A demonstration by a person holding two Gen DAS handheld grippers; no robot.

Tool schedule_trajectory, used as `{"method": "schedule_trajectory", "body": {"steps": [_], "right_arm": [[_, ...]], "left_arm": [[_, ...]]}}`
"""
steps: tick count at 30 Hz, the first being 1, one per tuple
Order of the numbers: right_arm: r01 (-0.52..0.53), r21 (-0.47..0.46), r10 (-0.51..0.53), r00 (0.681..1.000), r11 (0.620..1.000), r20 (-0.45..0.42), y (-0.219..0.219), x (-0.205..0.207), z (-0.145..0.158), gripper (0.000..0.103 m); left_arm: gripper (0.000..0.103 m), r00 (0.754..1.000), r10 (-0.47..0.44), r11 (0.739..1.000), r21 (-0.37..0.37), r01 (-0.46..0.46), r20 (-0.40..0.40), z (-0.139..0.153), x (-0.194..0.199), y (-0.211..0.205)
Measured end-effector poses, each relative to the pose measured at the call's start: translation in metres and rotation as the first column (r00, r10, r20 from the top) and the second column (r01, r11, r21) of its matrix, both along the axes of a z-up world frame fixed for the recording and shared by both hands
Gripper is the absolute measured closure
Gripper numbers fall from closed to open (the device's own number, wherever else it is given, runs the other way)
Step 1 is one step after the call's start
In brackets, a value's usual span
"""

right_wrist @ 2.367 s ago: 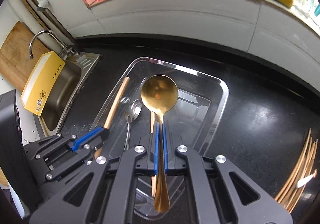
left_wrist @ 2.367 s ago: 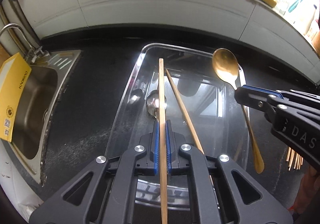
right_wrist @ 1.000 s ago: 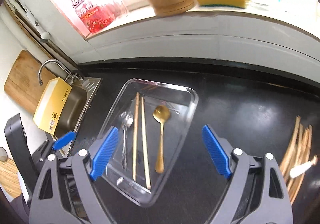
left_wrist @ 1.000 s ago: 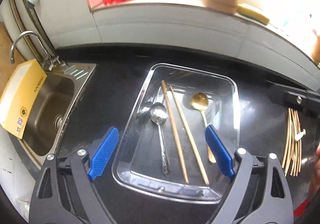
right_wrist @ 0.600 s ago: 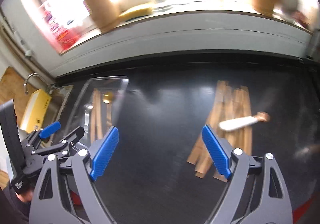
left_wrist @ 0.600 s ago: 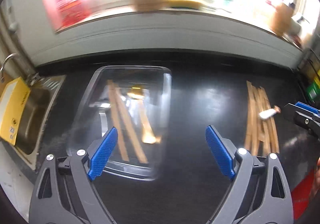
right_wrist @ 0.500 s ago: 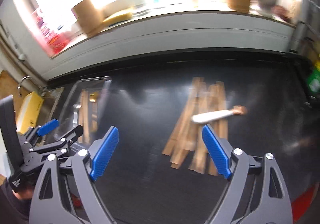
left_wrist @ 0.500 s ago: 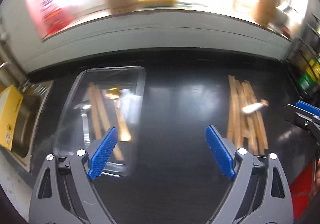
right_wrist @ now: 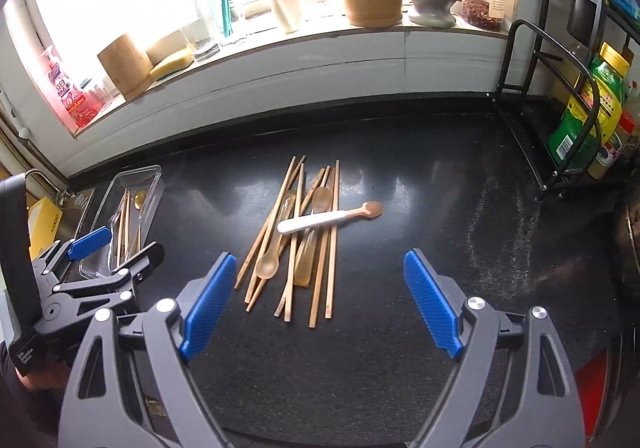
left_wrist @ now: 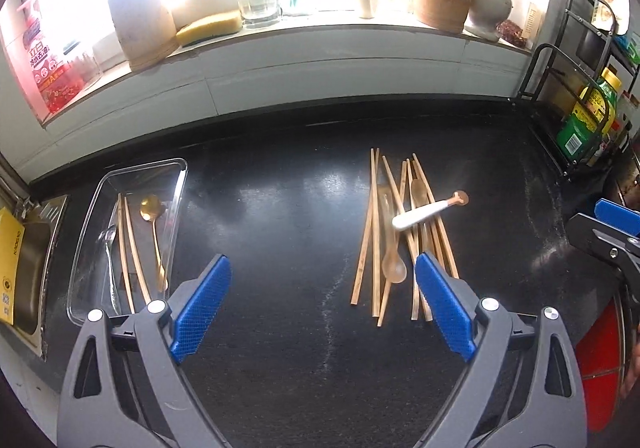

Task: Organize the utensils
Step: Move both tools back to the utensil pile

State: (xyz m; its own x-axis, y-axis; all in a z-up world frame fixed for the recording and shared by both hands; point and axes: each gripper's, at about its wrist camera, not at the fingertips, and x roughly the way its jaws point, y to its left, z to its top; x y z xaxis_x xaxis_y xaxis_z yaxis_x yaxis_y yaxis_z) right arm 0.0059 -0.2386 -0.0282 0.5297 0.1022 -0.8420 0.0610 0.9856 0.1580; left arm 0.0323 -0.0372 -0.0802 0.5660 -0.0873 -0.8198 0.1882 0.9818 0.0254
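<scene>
A clear plastic tray (left_wrist: 176,184) sits at the left of the black counter and holds two wooden chopsticks (left_wrist: 134,252), a gold spoon (left_wrist: 151,208) and a silver spoon (left_wrist: 108,244). A loose pile of chopsticks (left_wrist: 374,232) with pale spoons (left_wrist: 394,268) and a white-handled spoon (left_wrist: 424,212) lies at centre right; the pile also shows in the right wrist view (right_wrist: 296,232). My left gripper (left_wrist: 320,300) is open and empty, above the counter between tray and pile. My right gripper (right_wrist: 316,296) is open and empty, just in front of the pile.
A steel sink (left_wrist: 28,256) with a yellow box (left_wrist: 10,260) lies left of the tray. A black wire rack (right_wrist: 560,96) with bottles stands at the right. The windowsill (right_wrist: 320,32) holds jars, a sponge and a mortar.
Both grippers let go of the chopstick and gold spoon, which lie in the tray, opened, and swung right and back from the tray toward the pile.
</scene>
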Motion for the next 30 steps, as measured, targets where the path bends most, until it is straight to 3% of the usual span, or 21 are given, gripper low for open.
{"method": "schedule_trajectory", "body": {"steps": [11, 22, 30], "right_arm": [[-0.006, -0.038, 0.004, 0.998, 0.999, -0.065, -0.003, 0.015, -0.030, 0.020], [-0.020, -0.066, 0.008, 0.983, 0.998, -0.184, -0.009, 0.052, -0.096, 0.020], [-0.066, -0.099, 0.038, 0.964, 0.993, -0.263, -0.006, 0.083, -0.139, 0.020]], "left_arm": [[0.009, 0.996, -0.066, 0.997, 0.040, 0.068, -0.060, -0.026, 0.017, -0.010], [0.009, 0.983, -0.133, 0.988, 0.060, 0.141, -0.130, -0.098, 0.069, -0.010], [0.009, 0.959, -0.214, 0.972, 0.056, 0.228, -0.187, -0.140, 0.101, -0.021]]}}
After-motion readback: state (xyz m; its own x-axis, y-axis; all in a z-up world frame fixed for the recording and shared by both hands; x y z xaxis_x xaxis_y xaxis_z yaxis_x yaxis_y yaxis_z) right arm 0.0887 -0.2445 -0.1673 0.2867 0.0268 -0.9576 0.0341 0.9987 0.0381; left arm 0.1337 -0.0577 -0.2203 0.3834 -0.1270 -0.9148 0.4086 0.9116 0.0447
